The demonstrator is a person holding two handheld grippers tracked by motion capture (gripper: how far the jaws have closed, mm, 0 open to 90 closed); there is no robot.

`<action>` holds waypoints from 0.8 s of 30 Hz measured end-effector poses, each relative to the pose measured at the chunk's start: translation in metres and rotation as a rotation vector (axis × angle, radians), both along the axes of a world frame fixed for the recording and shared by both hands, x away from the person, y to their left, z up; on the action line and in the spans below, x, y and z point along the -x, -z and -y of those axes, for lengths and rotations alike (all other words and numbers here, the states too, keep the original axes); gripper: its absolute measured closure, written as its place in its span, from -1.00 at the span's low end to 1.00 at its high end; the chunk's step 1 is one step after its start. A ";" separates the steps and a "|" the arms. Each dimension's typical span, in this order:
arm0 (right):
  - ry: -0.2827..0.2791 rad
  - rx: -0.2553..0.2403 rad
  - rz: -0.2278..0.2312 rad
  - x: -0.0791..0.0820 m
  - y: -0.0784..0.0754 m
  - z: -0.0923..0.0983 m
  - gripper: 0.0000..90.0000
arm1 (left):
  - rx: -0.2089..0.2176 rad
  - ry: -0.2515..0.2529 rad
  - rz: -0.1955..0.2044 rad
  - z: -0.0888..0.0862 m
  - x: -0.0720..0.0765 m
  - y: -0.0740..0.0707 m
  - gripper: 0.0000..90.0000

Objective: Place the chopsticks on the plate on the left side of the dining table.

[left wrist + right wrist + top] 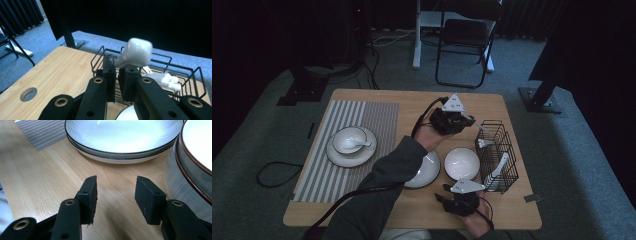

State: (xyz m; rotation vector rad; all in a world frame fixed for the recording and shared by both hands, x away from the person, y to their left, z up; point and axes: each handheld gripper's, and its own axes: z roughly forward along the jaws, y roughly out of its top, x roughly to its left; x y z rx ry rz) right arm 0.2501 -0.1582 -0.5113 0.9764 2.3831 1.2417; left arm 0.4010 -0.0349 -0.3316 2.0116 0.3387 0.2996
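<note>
Your left gripper (pixel 117 75) is clamped on the handle of a white ceramic spoon (pixel 136 52) — its bowl sticks up past the pads, above the black wire basket (pixel 160 60) at the right side of the light wooden table (pixel 62 67). More white spoons (pixel 166 80) lie in that basket. Your right gripper (pixel 116 195) hovers low over the table edge, jaws apart with nothing between them — just short of the stacked white shallow plates (pixel 120 137), beside the grey bowl (pixel 190 170)
</note>
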 end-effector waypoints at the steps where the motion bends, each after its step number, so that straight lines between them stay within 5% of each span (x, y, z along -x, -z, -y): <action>1: 0.000 0.000 0.000 0.000 0.000 0.000 0.15 | 0.003 0.001 0.002 -0.002 0.000 -0.001 0.88; 24: -0.004 0.004 0.002 0.000 0.000 -0.002 0.15 | 0.050 0.012 0.024 -0.053 0.009 -0.032 0.88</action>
